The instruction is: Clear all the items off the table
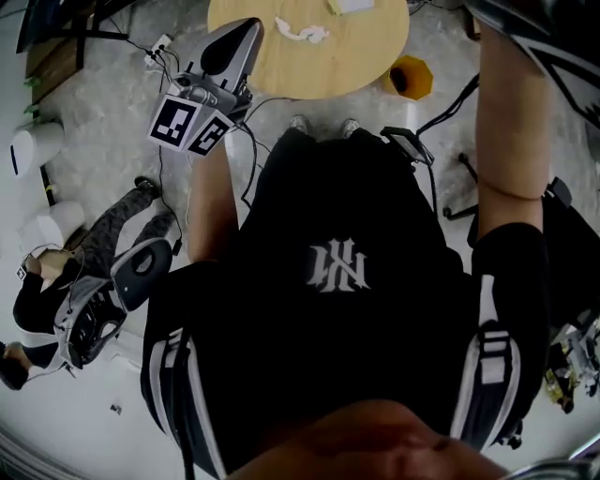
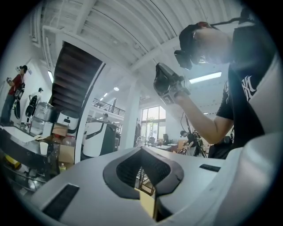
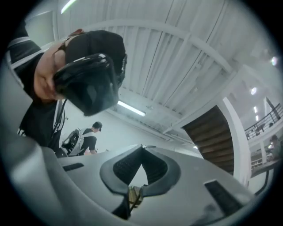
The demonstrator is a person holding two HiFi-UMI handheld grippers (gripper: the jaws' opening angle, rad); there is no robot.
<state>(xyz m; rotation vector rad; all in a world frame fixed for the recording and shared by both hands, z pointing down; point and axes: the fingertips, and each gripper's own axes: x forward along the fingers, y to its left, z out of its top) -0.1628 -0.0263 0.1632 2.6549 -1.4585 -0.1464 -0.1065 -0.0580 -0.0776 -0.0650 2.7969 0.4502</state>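
Observation:
A round wooden table point(image 1: 281, 67) stands at the top of the head view, past my black shirt. On it lie a crumpled white tissue point(image 1: 302, 34) and a white item point(image 1: 352, 5) cut off by the frame edge. My left gripper point(image 1: 248, 28) is held at the table's left edge, marker cube toward me. In its own view the left gripper point(image 2: 141, 149) is shut and empty, tilted up at the ceiling. There my raised hand holds the right gripper point(image 2: 167, 84) next to my head. The right gripper point(image 3: 141, 146) is shut on nothing and looks back at my headset.
An orange bin point(image 1: 411, 77) sits on the floor by the table's right edge. Cables point(image 1: 164, 56) trail over the floor at left. Another person point(image 1: 42, 300) crouches at the lower left beside white cylinders point(image 1: 33, 145). A black stand point(image 1: 464, 192) is at right.

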